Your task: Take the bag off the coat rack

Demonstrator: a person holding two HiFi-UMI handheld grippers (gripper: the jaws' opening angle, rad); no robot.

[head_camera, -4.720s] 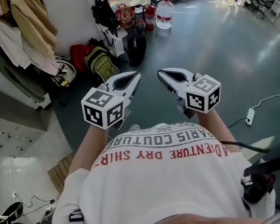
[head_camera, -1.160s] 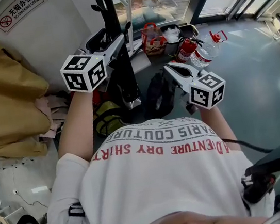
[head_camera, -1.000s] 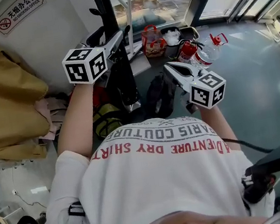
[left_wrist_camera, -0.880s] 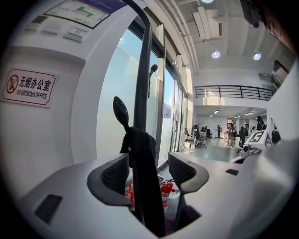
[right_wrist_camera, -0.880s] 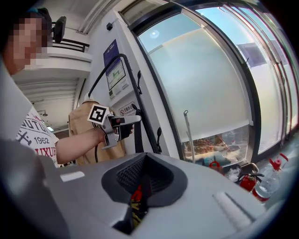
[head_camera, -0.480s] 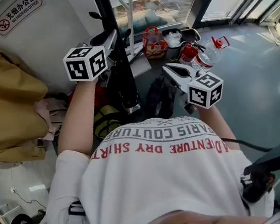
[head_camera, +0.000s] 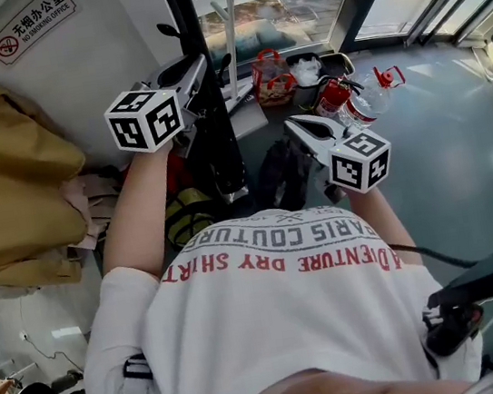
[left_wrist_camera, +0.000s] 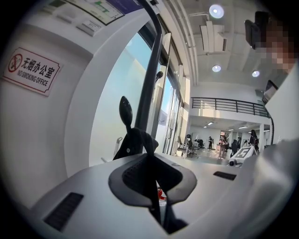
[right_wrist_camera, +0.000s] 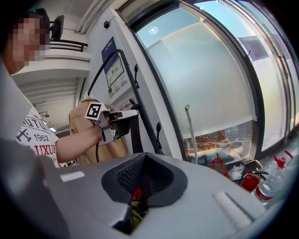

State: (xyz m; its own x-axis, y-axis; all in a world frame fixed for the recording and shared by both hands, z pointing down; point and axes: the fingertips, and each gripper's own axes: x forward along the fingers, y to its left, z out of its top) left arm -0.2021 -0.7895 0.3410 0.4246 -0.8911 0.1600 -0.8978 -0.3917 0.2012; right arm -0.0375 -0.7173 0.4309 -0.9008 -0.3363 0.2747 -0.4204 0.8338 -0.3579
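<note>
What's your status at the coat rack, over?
Left tool just closing on black bag strap; bag still hanging on coat rack. Right tool shut, empty, lower down. Spare rack hook just above strap.

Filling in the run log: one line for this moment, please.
left gripper: jaws just closed on strap | right gripper: shut, empty | bag: on rack

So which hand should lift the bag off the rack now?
Left. The left tool has just closed on the bag's black strap at the coat rack. The right tool hangs lower, away from the rack, shut and empty.
</note>
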